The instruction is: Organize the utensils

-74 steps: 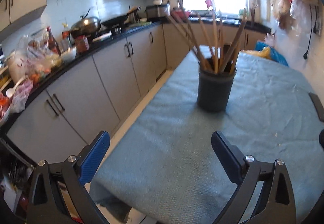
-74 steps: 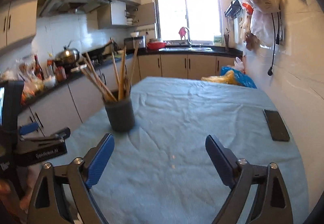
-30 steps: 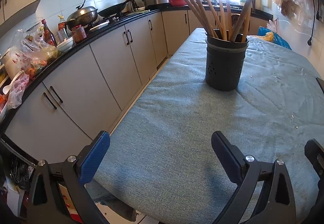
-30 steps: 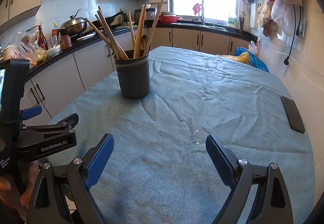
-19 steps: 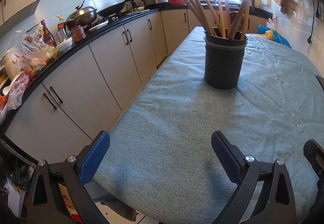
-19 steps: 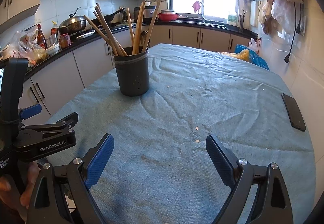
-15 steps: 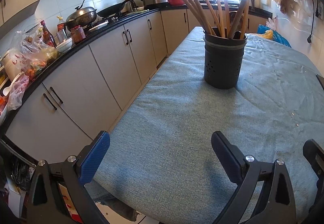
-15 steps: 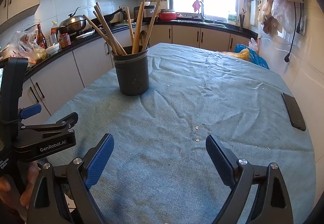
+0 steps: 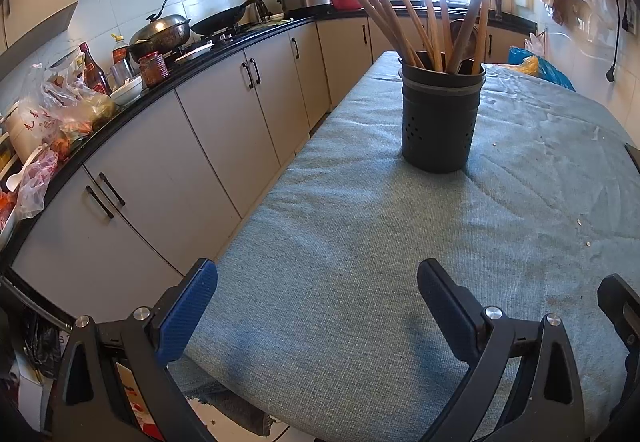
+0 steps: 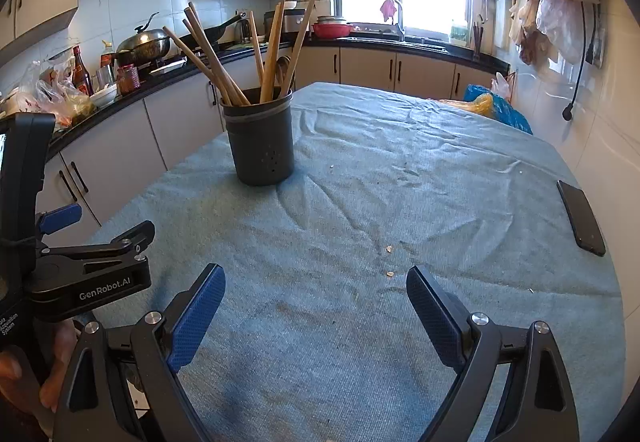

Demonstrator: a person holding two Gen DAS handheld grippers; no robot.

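Utensils (image 10: 269, 54) upright in dark holder (image 10: 259, 138); both grippers spread, empty; "GenRobot.AI" on left gripper (image 10: 90, 274)

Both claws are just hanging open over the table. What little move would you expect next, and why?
Probably one gripper, likely the right gripper, eases forward toward the dark holder. Both grippers are open and empty, the left gripper too, and the wooden utensils in it are all there is to sort.
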